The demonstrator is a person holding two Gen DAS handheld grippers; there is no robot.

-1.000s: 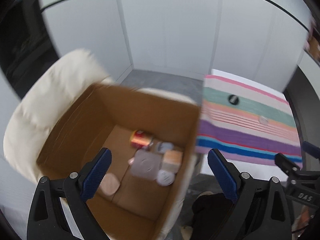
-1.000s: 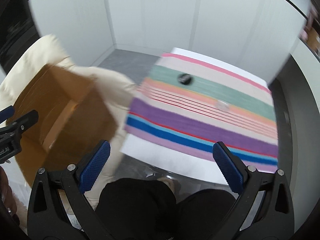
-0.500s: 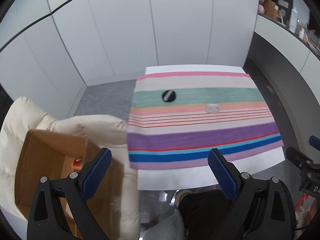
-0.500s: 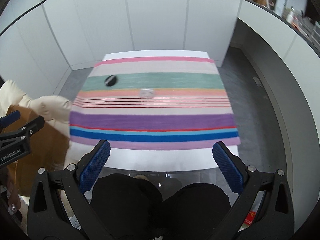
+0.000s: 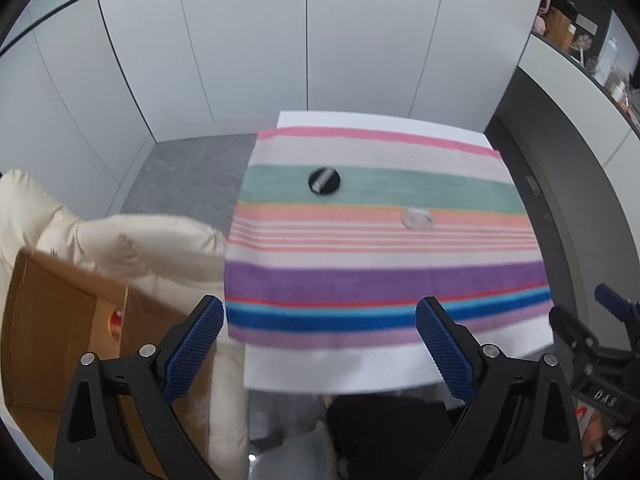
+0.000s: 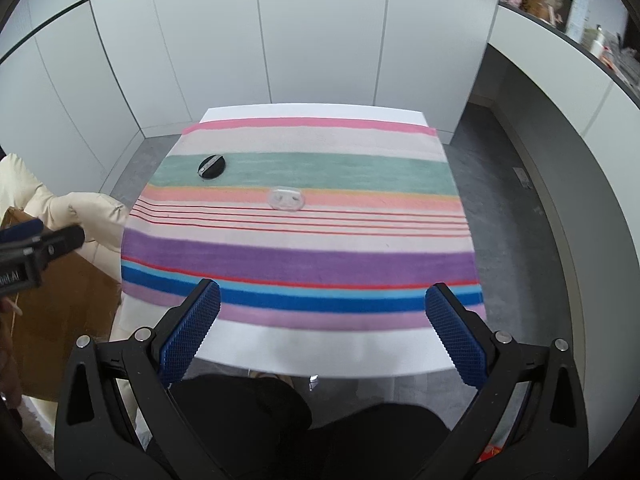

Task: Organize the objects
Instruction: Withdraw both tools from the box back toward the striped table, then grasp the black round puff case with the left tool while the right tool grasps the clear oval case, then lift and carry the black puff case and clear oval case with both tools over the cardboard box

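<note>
Ahead of both claws, on the striped cloth [image 6: 304,256] covering the bench [image 6: 320,356], lie a black disc [image 6: 212,167] far-left and a clear oval lid-like piece [image 6: 286,199] near centre, long axis running left-right. Left claw [image 5: 320,344] and right claw [image 6: 322,326] both gape wide, empty. Right looks nearer the clear piece. Cardboard box [image 5: 52,332] at left; only a red-orange item [image 5: 116,318] shows inside.
</note>
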